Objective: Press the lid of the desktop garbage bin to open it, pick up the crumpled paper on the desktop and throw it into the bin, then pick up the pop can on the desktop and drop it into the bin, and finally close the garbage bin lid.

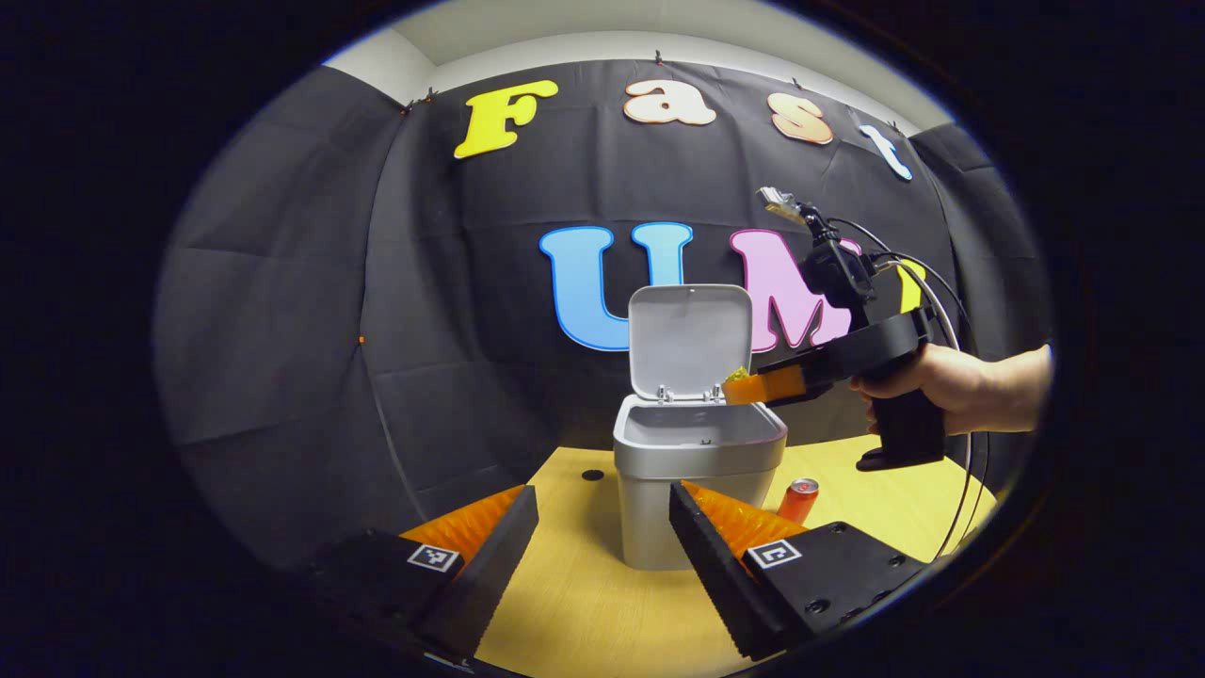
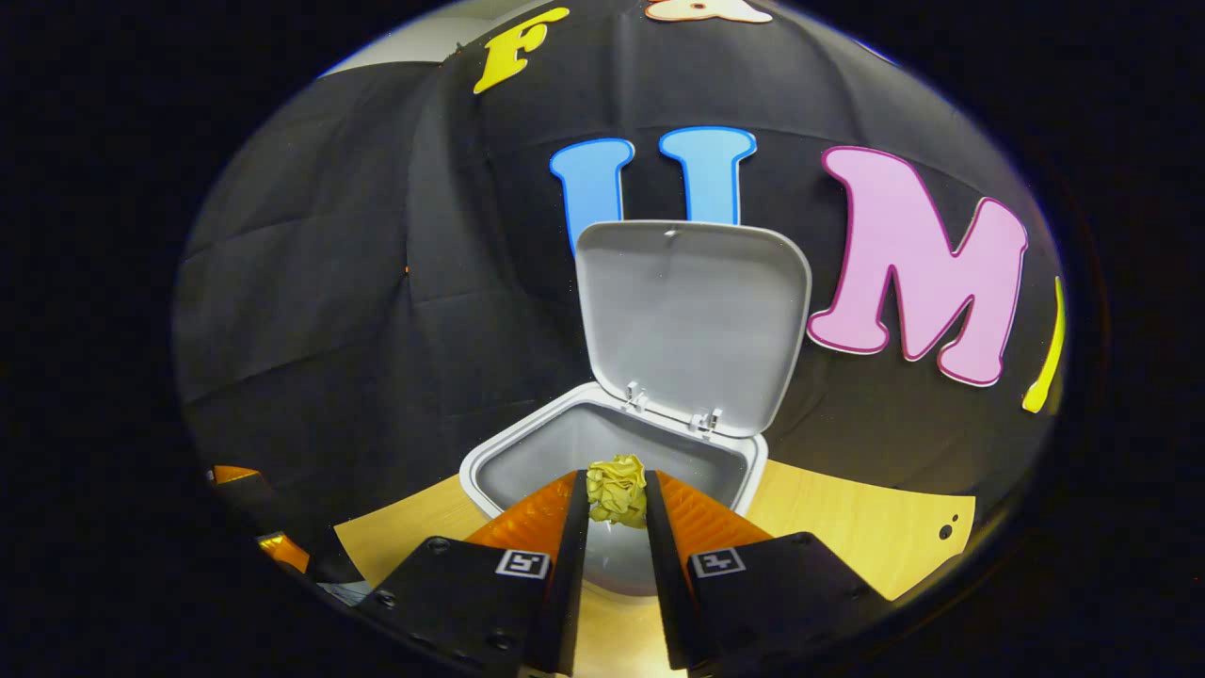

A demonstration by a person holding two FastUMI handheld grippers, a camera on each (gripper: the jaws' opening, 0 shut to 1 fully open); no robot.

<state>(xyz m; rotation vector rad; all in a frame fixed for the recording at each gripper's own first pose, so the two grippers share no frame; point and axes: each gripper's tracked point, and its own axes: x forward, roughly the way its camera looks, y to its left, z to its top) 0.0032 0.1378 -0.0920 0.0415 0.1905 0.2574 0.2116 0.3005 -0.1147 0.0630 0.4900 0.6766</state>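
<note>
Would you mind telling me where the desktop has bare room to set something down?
Bare wood lies left of the grey plastic bin, around the small dark hole, and in front of the bin between the left tongs. Right of the bin is tighter: the red pop can stands there.

Light wood bench (image 1: 584,603), one small dark hole (image 1: 592,475) in its top. Black cloth wall (image 1: 311,311) behind; pale ceiling (image 1: 659,24) above.

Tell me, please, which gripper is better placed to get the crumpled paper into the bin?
Right: the right gripper already pinches the crumpled paper over the open bin. The left gripper hangs open, lower.
</note>
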